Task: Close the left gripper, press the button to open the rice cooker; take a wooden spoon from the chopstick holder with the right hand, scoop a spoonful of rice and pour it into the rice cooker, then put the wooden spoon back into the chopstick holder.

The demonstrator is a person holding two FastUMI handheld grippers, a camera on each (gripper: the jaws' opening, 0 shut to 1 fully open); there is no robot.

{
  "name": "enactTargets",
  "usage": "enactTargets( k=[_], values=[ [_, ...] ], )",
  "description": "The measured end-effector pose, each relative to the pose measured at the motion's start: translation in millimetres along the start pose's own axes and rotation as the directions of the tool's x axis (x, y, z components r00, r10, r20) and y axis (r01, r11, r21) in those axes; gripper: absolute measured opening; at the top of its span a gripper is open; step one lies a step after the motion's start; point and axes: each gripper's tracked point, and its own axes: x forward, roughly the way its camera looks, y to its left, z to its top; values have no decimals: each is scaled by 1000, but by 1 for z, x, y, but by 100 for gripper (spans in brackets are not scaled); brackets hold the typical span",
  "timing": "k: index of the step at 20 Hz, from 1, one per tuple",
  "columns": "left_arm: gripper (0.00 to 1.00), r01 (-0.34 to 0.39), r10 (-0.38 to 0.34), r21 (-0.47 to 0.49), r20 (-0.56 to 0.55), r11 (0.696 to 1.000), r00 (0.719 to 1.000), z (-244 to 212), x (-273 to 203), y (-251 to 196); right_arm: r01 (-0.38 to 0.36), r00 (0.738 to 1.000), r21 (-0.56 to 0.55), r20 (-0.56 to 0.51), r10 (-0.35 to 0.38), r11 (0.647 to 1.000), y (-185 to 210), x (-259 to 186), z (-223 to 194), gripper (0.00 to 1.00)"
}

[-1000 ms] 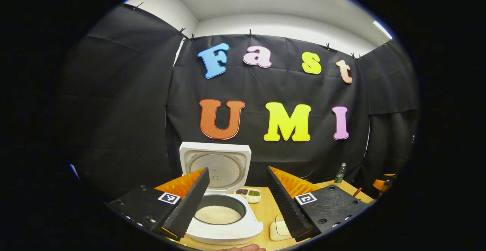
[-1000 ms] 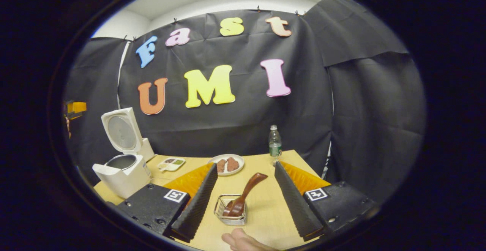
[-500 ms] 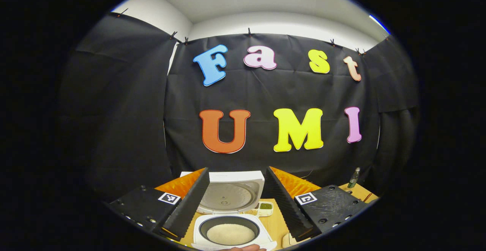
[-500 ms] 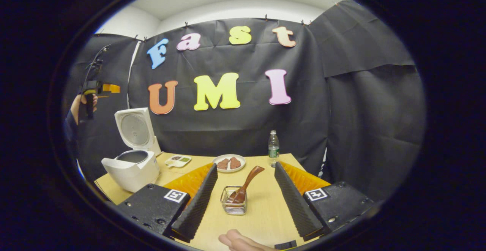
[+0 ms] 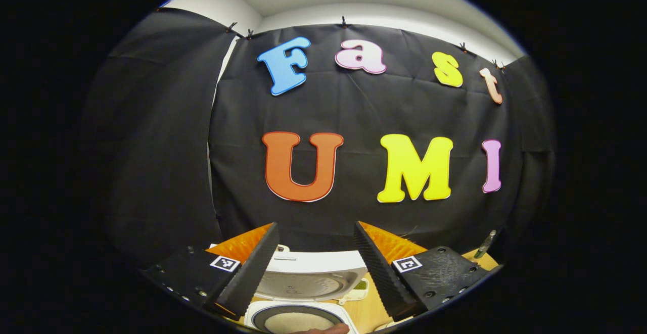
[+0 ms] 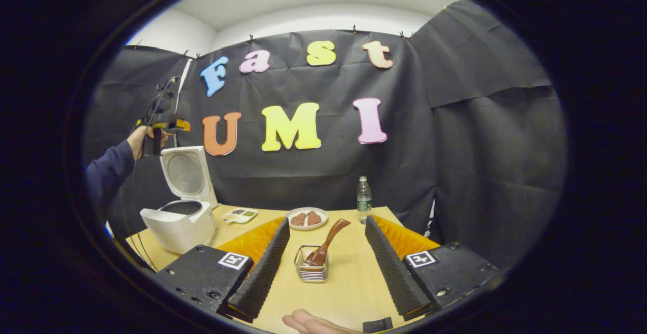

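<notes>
1. The right gripper [image 6: 323, 268] is hovering wide open and gripping nothing; the chopstick holder [image 6: 312, 269] is sitting on the table [image 6: 349, 283] directly between its fingers, and the wooden spoon [image 6: 326, 247] is leaning in it, handle tilting up to the right.
2. The left gripper [image 5: 316, 266] is also gaping open and empty — it is looking down past the rice cooker [image 5: 303, 293], whose lid is standing raised with white rice lying in the pot below.
3. In the right gripper view the rice cooker [image 6: 181, 212] is standing at the table's left edge, well apart from the holder, with the left gripper [image 6: 162, 129] held high above it by a hand [image 6: 139, 137] in a dark sleeve.
4. A small sectioned tray [image 6: 240, 216], a plate [image 6: 306, 218] and a bottle [image 6: 363, 199] are sitting along the far edge — bare table is lying all around the holder.
</notes>
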Motion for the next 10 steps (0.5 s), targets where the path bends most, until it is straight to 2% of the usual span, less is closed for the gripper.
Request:
enactTargets(
  k=[2, 3, 4, 10],
  values=[
    [94, -40, 42, 43, -47, 998, 998, -21, 16, 10, -16, 1000, -4, -26, 15, 1000, 4, -1, -7, 98],
    [96, -59, 64, 63, -75, 996, 995, -30, 22, 14, -21, 999, -3, -36, 21, 1000, 5, -2, -9, 94],
    [95, -51, 59, 88, -87, 995, 995, -36, 23, 13, -27, 999, 1, -41, 27, 1000, 7, -5, -10, 98],
    [94, -51, 61, 91, -109, 995, 992, -43, 22, 11, 4, 999, -12, -48, -4, 1000, -1, -10, -10, 98]
  ],
)
